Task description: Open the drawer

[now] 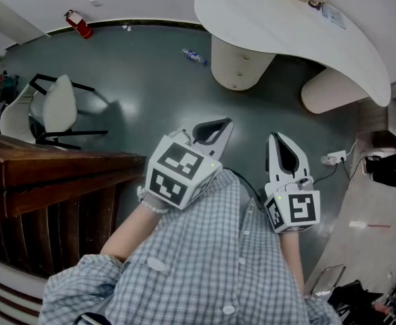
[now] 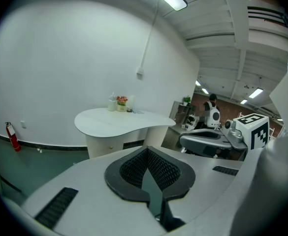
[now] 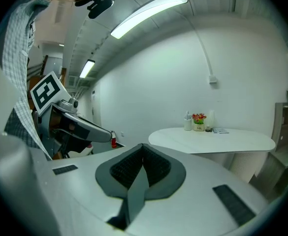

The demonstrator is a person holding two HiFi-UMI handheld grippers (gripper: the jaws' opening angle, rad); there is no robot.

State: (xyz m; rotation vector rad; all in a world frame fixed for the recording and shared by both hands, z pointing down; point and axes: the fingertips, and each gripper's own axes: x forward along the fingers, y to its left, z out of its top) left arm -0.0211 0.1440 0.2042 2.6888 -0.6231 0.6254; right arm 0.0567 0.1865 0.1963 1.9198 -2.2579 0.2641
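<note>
No drawer front shows plainly. The round pedestal [image 1: 238,63] under the white curved table [image 1: 279,19] carries small knobs, also seen on the pedestal [image 2: 107,149] in the left gripper view. My left gripper [image 1: 222,124] hangs over the dark green floor with its jaws together and nothing between them. Beside it my right gripper [image 1: 277,138] is shut and empty too. Both point toward the table, well short of it. The left gripper's pads [image 2: 156,166] meet at the tip, as do the right gripper's pads [image 3: 134,168].
A dark wooden counter [image 1: 49,175] stands close on the left, with a white chair [image 1: 55,107] behind it. A bottle [image 1: 194,57] lies on the floor near the pedestal, and a fire extinguisher [image 1: 79,24] stands by the wall. A power strip [image 1: 334,158] lies to the right. Flowers [image 3: 199,119] sit on the table.
</note>
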